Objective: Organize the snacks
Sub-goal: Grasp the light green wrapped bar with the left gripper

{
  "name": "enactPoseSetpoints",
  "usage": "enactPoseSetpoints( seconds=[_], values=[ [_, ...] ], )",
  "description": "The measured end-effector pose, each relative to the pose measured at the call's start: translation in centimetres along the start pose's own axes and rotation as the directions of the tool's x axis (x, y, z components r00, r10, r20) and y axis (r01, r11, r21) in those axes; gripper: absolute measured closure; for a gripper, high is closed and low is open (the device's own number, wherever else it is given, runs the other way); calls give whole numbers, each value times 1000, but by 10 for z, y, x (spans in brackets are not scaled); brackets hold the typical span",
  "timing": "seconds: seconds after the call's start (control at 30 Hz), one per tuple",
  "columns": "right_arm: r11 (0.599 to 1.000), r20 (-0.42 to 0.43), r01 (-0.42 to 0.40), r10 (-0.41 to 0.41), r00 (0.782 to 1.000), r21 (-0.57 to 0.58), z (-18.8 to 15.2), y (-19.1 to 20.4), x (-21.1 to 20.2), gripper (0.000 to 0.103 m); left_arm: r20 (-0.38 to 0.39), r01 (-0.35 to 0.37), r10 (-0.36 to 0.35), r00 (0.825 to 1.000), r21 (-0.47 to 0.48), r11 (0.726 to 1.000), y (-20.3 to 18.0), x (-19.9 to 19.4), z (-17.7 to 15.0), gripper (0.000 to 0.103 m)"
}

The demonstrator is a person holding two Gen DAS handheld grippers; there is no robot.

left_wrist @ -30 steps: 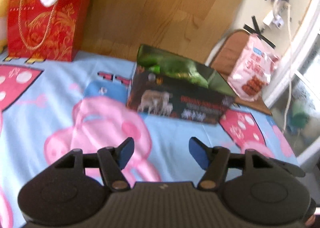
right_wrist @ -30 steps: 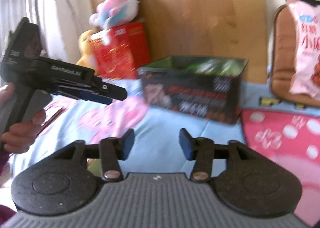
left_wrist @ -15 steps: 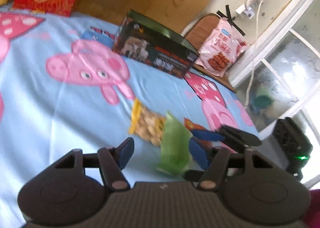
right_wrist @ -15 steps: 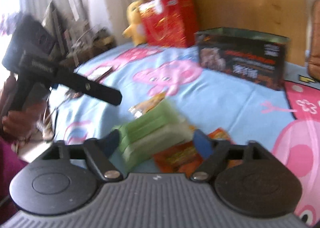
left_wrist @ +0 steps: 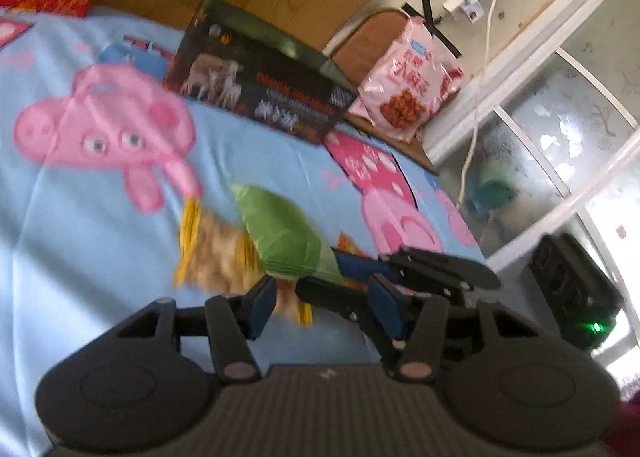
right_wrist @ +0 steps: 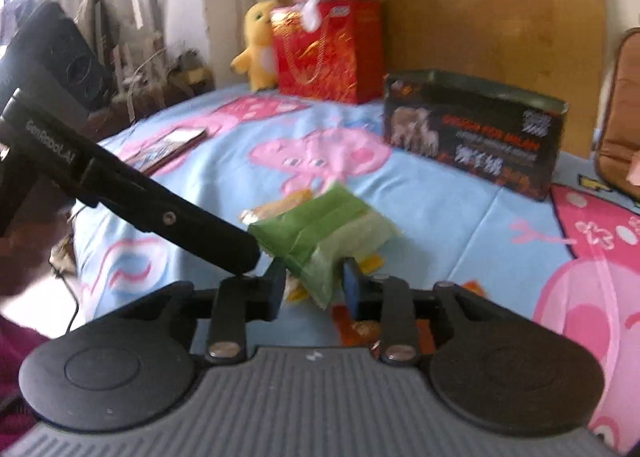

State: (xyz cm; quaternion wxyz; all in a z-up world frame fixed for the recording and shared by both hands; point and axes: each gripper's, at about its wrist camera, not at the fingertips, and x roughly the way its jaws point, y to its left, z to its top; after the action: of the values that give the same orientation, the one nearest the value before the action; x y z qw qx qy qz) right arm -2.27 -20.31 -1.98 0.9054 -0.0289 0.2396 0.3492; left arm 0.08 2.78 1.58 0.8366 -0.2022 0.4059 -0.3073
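The green snack packet point(right_wrist: 320, 229) lies near the front edge of the bed point(right_wrist: 440, 217), resting partly on a yellow-trimmed packet of pale snacks point(left_wrist: 212, 253), with an orange packet point(right_wrist: 360, 327) just beside it toward the bed's right edge. The right gripper point(right_wrist: 314, 289) has the packet's near corner between its fingers and its jaws are closing; the pads look close to the film, but blur leaves it unclear whether they press on it yet. The left gripper point(left_wrist: 324, 307) is nearer the yellow-trimmed packet, whose lower end sits between its jaws; these too are closing, with the pads still clear of it. To do this step well, I would let the right jaws finish closing on a good fold of film, not the thin tip, since a corner pinch on a soft pouch is likely to slip or tear. Lift slowly, so the packet beneath is not dragged along. The two grippers stand very close, the right one's fingers crossing in front of the left, so one should hold off until the other clears. The open dark box point(right_wrist: 472, 137) at the bed's far edge, by the wooden headboard point(right_wrist: 480, 17), seems the likely place for the snacks
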Motion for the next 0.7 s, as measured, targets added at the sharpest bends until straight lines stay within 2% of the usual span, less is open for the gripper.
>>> enactPoseSetpoints(
  seconds=[0.13, 0.27, 0.37, 0.43, 0.5, 0.63, 0.7],
  values=[
    [999, 25, -4, 2, 1000, 53, 14, -4, 11, 68, 63, -91, 93, 994, -35, 995, 10, 8, 28, 50],
    [988, 0, -111, 112, 994, 110, 26, -4, 33, 65, 87, -148, 161, 983, -140, 979, 37, 13, 49, 51],
    [992, 9, -105, 105, 994, 70, 31, 1, 33, 64, 119, -134, 159, 980, -197, 971, 55, 2, 55, 49],
    [993, 32, -91, 89, 996, 76, 32, -5, 26, 55, 142, -138, 170, 975, -214, 967, 63, -9, 55, 47],
    [992, 53, -66, 61, 997, 104, 32, -19, 20, 50, 148, -141, 179, 973, -238, 961, 70, -17, 55, 44],
    [993, 26, -6, 3, 1000, 121, 31, -39, 21, 49, 122, -104, 138, 983, -253, 962, 73, -19, 53, 37],
    [993, 2, 1, -1, 1000, 114, 29, -45, 24, 47, 98, -85, 112, 989, -239, 967, 70, -14, 51, 33]
  ],
)
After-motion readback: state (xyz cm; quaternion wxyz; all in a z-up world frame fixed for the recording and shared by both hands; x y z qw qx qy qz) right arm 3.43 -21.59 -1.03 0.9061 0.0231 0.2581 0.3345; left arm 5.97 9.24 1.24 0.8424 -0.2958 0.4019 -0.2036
